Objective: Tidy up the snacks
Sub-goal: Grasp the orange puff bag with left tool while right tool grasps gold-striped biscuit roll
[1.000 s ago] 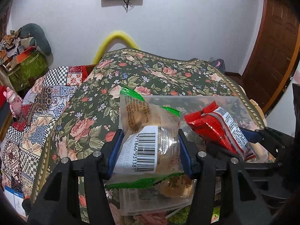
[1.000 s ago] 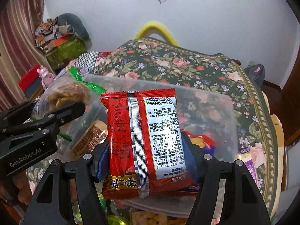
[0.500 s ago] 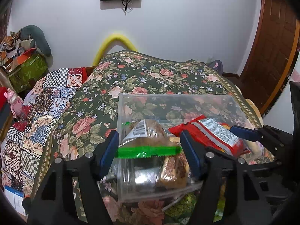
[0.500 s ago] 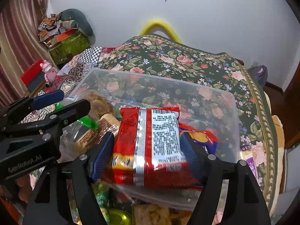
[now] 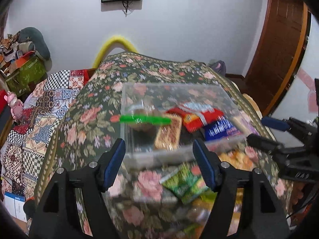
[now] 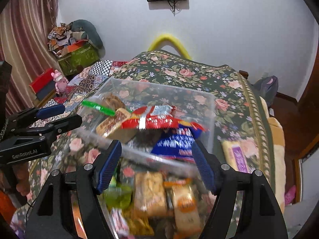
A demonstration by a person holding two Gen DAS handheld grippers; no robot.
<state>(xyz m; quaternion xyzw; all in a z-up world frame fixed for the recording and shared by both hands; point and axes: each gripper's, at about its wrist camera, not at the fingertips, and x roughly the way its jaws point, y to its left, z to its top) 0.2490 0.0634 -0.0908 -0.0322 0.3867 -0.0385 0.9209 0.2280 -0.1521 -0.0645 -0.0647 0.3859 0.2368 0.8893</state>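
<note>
Floral cloth [image 5: 87,119] covers the bed beneath a clear plastic box [image 6: 209,107] holding a red packet [image 6: 151,119], blue packet [image 6: 175,143] and green-sealed bag [image 5: 145,119]. Both tools gape wide, empty: left tool [image 5: 159,159], right tool [image 6: 157,163]. Loose snacks [image 6: 149,195] lie at 6 o'clock of the box, under the right tool. Best next: drop squarely over one packet, then close across its narrow width.
</note>
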